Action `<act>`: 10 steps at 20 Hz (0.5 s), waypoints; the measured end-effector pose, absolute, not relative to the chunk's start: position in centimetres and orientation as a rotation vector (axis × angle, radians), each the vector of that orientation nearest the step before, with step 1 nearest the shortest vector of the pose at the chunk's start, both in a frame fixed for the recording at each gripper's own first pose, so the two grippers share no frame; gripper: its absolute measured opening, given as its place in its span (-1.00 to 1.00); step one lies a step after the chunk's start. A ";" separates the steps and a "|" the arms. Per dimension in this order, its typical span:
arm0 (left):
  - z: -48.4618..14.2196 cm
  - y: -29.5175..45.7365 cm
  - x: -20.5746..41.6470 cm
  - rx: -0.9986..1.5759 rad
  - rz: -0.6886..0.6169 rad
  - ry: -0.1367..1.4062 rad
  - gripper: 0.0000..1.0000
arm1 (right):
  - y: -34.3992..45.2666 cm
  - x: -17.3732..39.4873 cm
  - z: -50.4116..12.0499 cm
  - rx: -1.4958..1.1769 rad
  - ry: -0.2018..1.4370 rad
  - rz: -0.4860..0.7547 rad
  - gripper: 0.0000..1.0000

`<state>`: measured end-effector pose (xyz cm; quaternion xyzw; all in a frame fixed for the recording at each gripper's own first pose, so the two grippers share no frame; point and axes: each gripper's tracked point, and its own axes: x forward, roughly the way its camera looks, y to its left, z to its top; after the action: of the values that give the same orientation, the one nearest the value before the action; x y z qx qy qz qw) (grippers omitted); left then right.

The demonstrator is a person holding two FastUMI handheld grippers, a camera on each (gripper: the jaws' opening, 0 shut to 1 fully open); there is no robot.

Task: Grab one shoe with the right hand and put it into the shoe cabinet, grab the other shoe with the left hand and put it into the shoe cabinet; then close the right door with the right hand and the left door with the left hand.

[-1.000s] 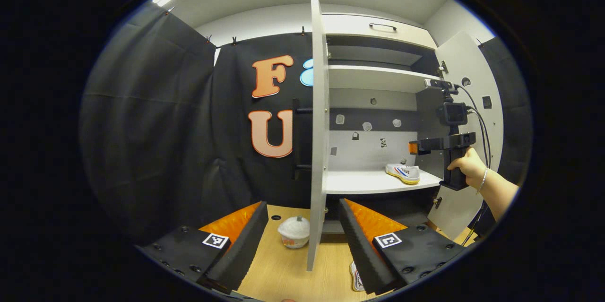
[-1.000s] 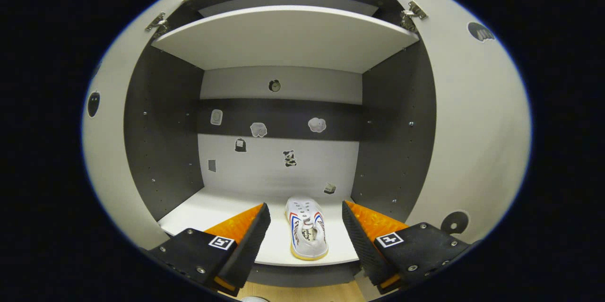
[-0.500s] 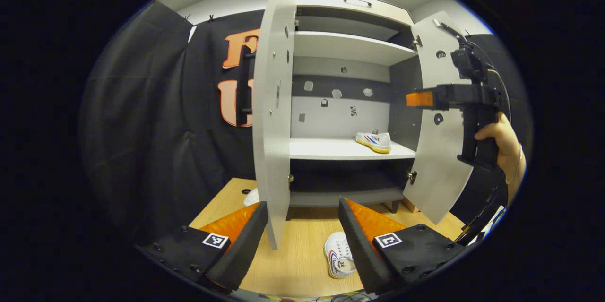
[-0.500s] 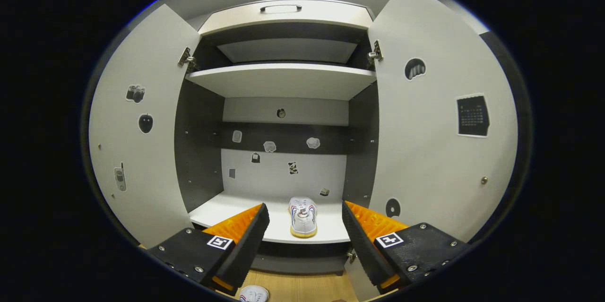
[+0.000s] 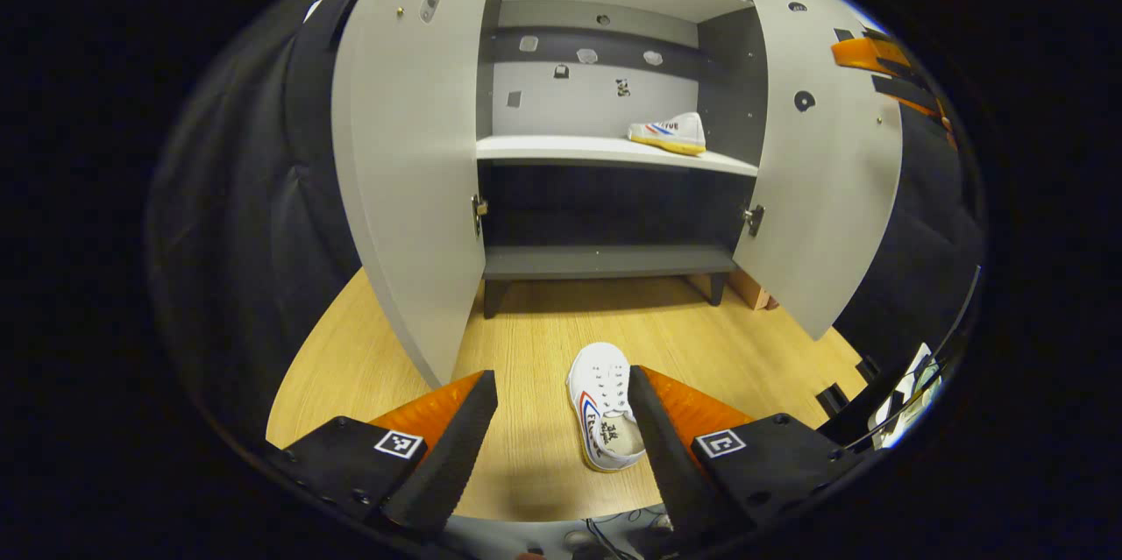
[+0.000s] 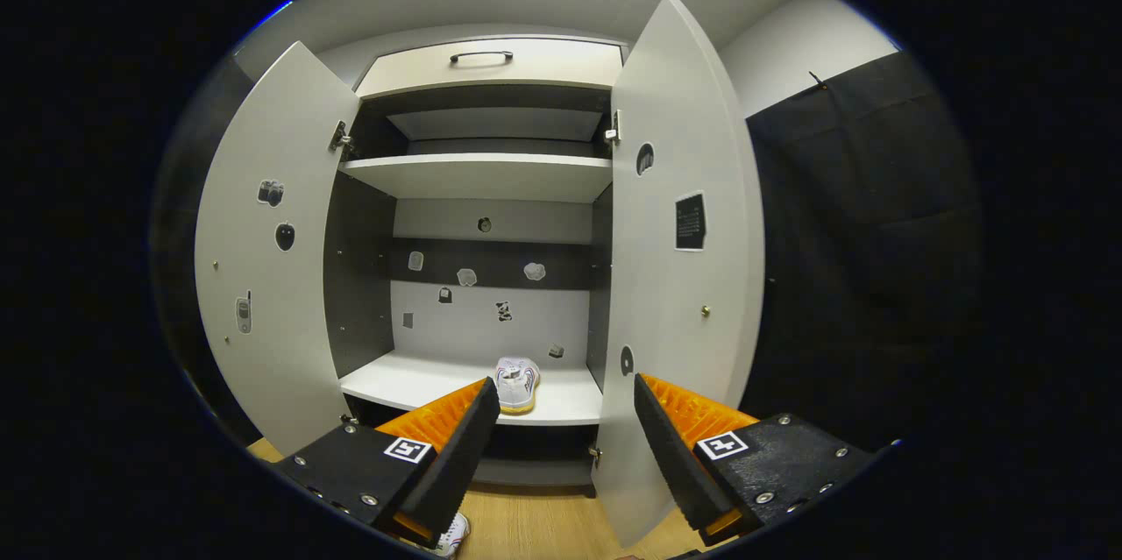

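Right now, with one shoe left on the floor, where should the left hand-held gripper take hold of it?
Probably across the sides, near the collar, coming from above. The shoe on the floor lies upright, toe toward the cabinet, heel nearest the open left hand-held gripper, so its narrow width fits between the fingers.

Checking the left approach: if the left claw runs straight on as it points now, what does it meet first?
Probably the shoe on the floor, lying just ahead between the open left claw's fingers and close to the right-side one. Depth is unclear in the fisheye.
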<state>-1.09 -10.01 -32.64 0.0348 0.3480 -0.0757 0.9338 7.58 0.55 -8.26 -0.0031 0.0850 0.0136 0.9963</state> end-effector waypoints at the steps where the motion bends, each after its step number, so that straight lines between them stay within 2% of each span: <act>1: -34.0 -10.2 -0.9 0.083 -0.156 0.729 0.94 | -0.3 6.9 -8.5 -0.001 0.178 0.015 0.88; 6: -40.4 -11.4 -0.6 0.103 -0.188 0.840 0.94 | -3.9 4.2 -8.8 0.018 0.190 -0.029 0.89; 7: -41.6 -11.6 -0.6 0.102 -0.197 0.864 0.94 | -4.5 3.7 -8.8 0.022 0.191 -0.039 0.83; 10: -45.2 -12.3 -1.1 0.072 -0.204 0.961 0.95 | -6.3 2.8 -9.1 0.018 0.194 -0.068 0.89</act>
<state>-1.07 -12.28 -45.18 0.0345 0.4615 -0.0977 0.8811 2.79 -6.32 -9.05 0.0088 0.0970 -0.0342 0.9947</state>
